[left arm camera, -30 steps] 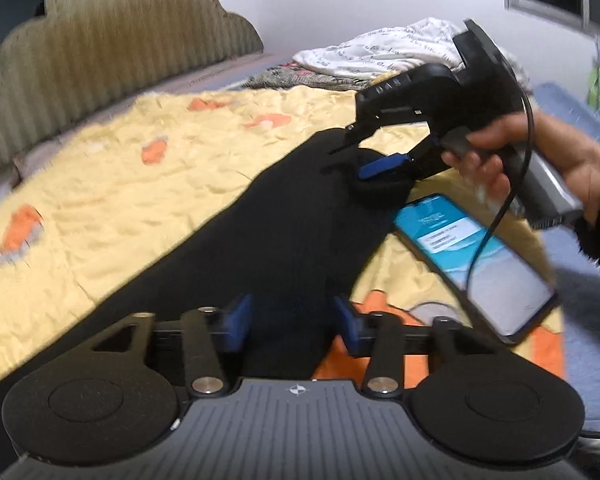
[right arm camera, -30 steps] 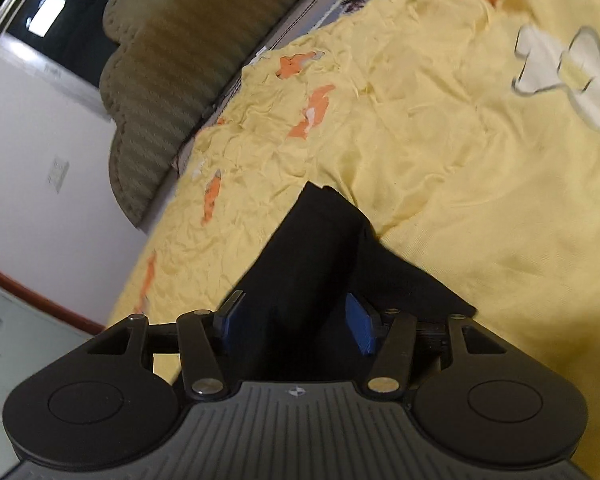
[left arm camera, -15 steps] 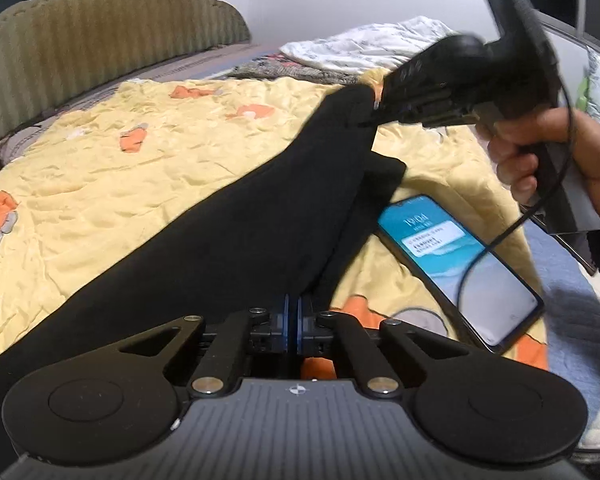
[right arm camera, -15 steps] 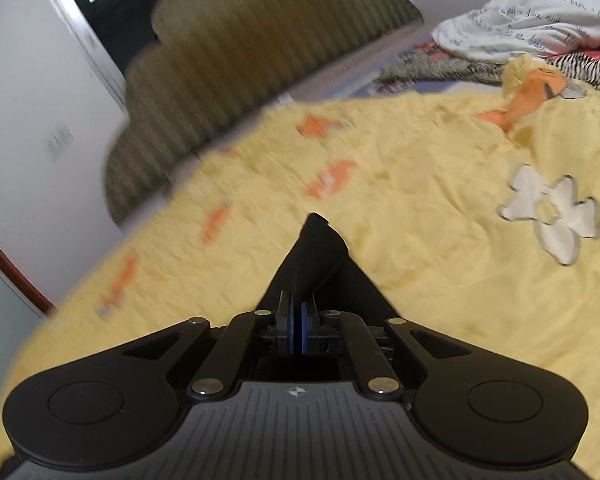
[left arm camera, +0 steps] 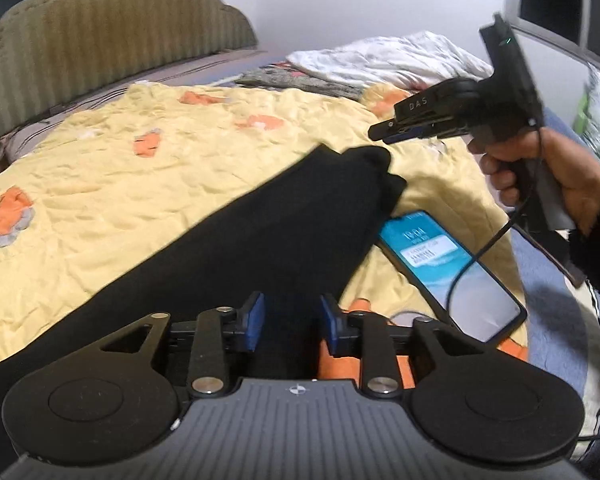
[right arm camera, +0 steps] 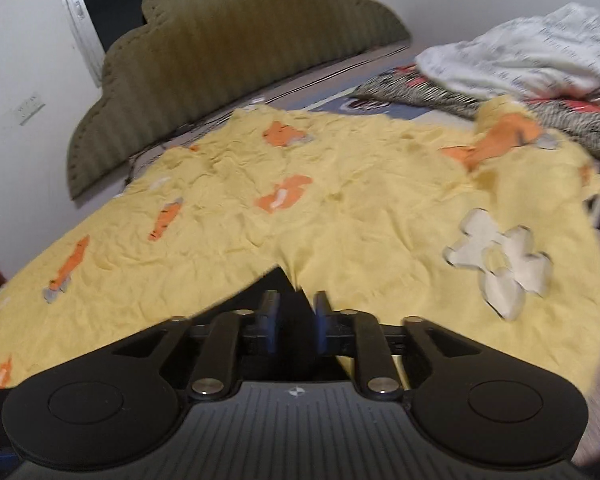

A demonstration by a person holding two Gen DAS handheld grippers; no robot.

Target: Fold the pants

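The black pants (left arm camera: 260, 232) lay along the yellow bedspread (left arm camera: 100, 184), their near end cut off, both hand-held grippers, left (left arm camera: 291, 326) and right (right arm camera: 296, 322), just parted, pads off the cloth, open spread beyond.

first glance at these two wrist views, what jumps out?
The black pants lying as a long band across the yellow blanket, running up between the pads of the left gripper, whose jaws have just been opening. A lit phone lies beside the pants' far end, and the right gripper hovers just above that end.
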